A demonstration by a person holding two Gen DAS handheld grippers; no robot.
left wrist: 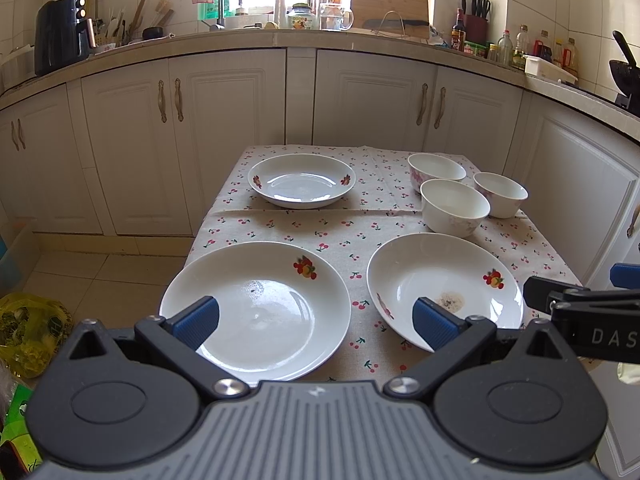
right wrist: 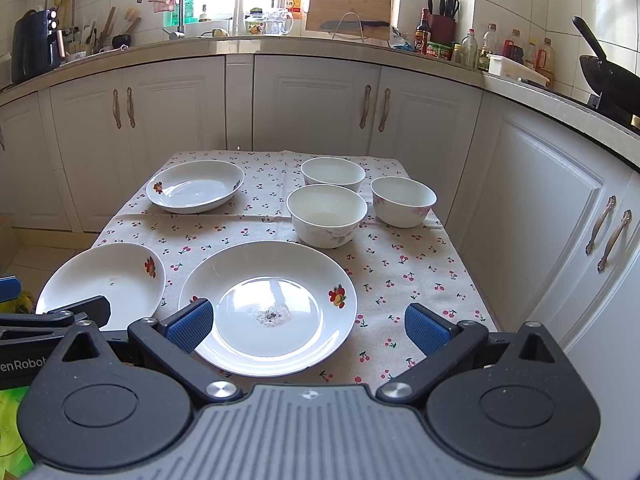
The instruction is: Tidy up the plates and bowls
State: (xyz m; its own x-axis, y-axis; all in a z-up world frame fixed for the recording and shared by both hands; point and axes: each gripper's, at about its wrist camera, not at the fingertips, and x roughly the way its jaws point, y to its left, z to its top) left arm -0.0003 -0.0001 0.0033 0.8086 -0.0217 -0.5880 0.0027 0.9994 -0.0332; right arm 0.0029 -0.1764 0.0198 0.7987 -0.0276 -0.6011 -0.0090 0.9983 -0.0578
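Plates, three, and bowls, three, unstacked on the cherry-print surface.

Near left plate: at 12 o'clock from the left hand-held gripper, under its left blue pad; round, no long axis, near rim closest. Not touched, so far as visible.

Near right plate: at 12 o'clock, slightly toward 11, from the right hand-held gripper; dark residue at centre. Same plate at 1 o'clock in the left wrist view.

Far plate: at 12 o'clock from the left hand-held gripper, well beyond the near pair; at 11 o'clock from the right one.

Bowls: front bowl, back bowl, right bowl. Clustered close, contact between them not clear. At 12 to 1 o'clock from the right hand-held gripper, at 1 o'clock from the left.

Hand-held grippers: both released, jaws spread wide, holding nothing; side by side at the near edge, each visible at the margin of the other's view.

Judgement: sorting not begun. Left hand-held gripper nearer the near left plate and far plate; right hand-held gripper nearer the near right plate and all bowls. Likely approach straight ahead to a near rim, either side.
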